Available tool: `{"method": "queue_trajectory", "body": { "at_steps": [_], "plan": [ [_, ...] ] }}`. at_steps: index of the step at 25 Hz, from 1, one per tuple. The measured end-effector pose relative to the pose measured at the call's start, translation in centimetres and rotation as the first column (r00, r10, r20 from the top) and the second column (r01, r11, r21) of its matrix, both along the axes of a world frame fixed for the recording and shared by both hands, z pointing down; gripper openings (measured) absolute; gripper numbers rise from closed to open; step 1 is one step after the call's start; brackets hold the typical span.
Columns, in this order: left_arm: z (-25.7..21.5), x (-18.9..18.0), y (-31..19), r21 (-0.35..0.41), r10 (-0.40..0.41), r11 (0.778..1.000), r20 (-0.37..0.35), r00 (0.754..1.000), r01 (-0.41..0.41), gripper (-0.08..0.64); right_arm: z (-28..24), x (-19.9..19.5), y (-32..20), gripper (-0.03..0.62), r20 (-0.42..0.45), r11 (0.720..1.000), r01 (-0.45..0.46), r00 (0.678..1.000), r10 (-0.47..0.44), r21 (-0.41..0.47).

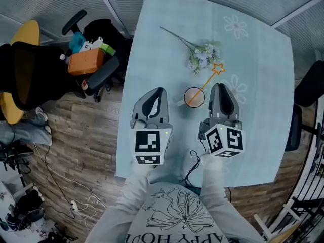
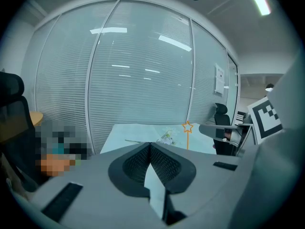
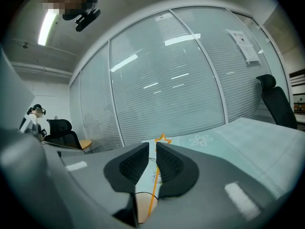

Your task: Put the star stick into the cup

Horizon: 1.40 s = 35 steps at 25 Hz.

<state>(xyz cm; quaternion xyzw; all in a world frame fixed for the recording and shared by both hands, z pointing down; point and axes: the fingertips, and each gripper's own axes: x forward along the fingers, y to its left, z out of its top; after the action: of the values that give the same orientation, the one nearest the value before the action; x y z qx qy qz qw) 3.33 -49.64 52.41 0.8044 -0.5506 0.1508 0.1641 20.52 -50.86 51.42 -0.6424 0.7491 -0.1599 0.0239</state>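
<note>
Star stick (image 1: 205, 83) leans in the cup (image 1: 185, 94) mid-table (image 1: 263, 85), its star toward the artificial flower sprig (image 1: 202, 54). Left gripper (image 1: 160, 91) is closed and empty. Right gripper (image 1: 218, 86) is narrowly parted, holding nothing. The shirt (image 1: 174, 214) print reads "HAPPY".

Left tongs (image 2: 150, 145) closed, tips touching, nothing gripped. Pale bench (image 2: 125, 133) beyond the tongs. Star stick (image 2: 187, 128) upright beyond and right of the tongs' tips; flower sprig (image 2: 167, 138) between those tips and the stick.
</note>
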Motion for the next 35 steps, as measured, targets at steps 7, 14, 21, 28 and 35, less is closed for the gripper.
{"method": "queue_trajectory", "body": {
  "at_steps": [7, 14, 21, 28, 35],
  "plan": [
    [-4.7, 0.4, 1.5, 0.084, 0.023, 0.996, -0.010, 1.000, -0.022, 0.006, -5.4, 0.4, 3.2, 0.055, -0.026, 0.996, -0.022, 0.999, 0.025, 0.081],
    [-9.2, 0.6, 3.8, 0.162, 0.041, 0.986, -0.024, 0.999, -0.036, 0.006, -10.1, 0.2, 6.5, 0.055, -0.061, 0.989, -0.030, 0.997, 0.039, 0.143],
    [-12.9, 0.9, 5.8, 0.227, 0.051, 0.973, -0.035, 0.998, -0.042, 0.006, -14.2, -0.4, 8.9, 0.054, -0.100, 0.979, -0.018, 0.994, 0.039, 0.204],
    [-16.1, 1.5, 7.3, 0.291, 0.063, 0.955, -0.038, 0.997, -0.049, 0.006, -17.1, 0.0, 10.8, 0.054, -0.119, 0.966, -0.027, 0.991, 0.059, 0.257],
    [-17.8, 1.2, 8.8, 0.324, 0.062, 0.945, -0.039, 0.997, -0.046, 0.006, -18.7, 0.0, 12.4, 0.054, -0.117, 0.957, -0.034, 0.991, 0.071, 0.288]
  ]
}}
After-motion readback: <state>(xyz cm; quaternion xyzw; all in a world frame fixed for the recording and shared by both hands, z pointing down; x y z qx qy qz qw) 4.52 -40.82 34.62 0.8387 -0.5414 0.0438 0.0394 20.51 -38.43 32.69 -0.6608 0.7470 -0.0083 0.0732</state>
